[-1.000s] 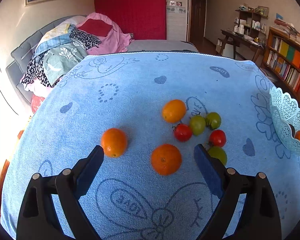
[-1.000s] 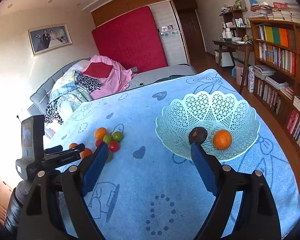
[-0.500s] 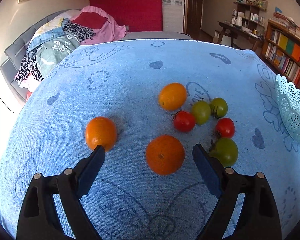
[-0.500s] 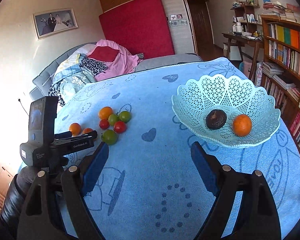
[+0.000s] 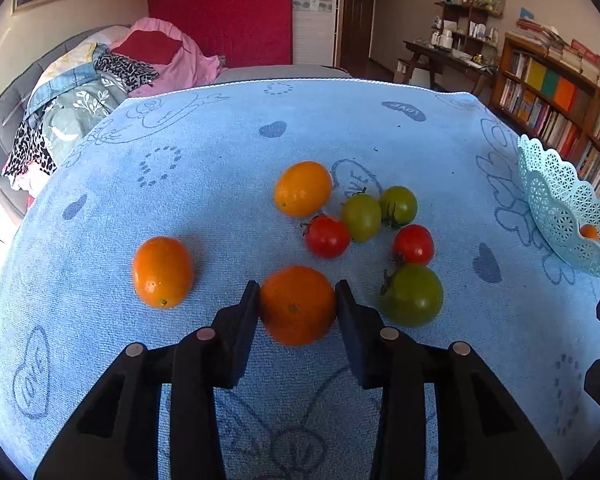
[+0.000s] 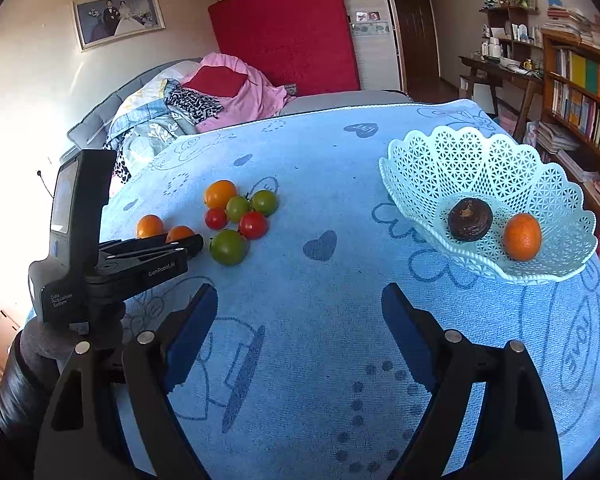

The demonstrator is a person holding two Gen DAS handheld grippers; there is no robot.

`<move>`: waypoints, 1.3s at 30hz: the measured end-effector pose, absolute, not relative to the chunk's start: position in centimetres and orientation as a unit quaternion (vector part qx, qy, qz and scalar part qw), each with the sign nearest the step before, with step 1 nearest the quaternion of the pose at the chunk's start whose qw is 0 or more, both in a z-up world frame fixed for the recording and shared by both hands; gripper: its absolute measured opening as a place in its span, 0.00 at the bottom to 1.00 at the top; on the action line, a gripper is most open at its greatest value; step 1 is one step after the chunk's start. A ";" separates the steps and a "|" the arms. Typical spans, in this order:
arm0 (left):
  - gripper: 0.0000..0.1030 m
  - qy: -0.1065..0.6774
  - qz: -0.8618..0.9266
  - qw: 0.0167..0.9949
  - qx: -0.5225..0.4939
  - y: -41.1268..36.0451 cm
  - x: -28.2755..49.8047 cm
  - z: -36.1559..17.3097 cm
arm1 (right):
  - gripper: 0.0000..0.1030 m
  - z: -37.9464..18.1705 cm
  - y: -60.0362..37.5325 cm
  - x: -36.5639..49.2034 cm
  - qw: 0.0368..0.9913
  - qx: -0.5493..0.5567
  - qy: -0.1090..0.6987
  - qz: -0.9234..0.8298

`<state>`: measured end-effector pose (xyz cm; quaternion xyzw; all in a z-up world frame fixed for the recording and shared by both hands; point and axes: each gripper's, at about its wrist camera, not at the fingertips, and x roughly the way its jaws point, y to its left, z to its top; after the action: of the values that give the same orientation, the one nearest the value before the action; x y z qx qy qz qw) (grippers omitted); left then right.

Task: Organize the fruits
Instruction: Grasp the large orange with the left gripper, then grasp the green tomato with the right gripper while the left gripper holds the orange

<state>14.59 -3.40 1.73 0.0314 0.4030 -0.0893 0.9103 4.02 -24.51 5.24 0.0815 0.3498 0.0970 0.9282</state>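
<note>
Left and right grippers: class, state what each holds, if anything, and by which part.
The left gripper clamps the nearest orange by its two opposite sides, still on the cloth. The right gripper holds nothing, jaws open.

Both grippers matte black plastic, angular arms, round silver screw heads on each arm. Fingers (image 6: 192, 332) carry dark blue rectangular pads. Left gripper (image 6: 148, 260) body printed "GenRobot.AI" and "Data Acquisition System" in white, upright black screen unit on top. Hand (image 6: 56, 344) in grey glove, black glossy sleeve.
</note>
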 end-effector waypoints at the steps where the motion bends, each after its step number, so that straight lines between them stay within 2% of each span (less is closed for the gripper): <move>1: 0.38 0.402 -0.092 0.910 0.030 -3.4 14.5 1.8 | 0.83 5.2 -24.3 4.2 0.927 0.081 0.352 0.099; 28: 0.38 0.330 -0.035 0.943 -0.038 1.4 12.4 5.7 | 0.81 3.8 -17.5 11.6 0.899 0.063 0.406 0.152; 39: 0.38 0.331 -0.028 0.942 -0.047 1.9 12.2 5.7 | 0.56 2.3 -15.7 13.9 0.890 0.055 0.428 0.148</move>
<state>12.23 1.94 5.70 -0.0473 0.3306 -0.0277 0.9422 13.87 -15.66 2.31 0.0551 0.4276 0.1481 0.8901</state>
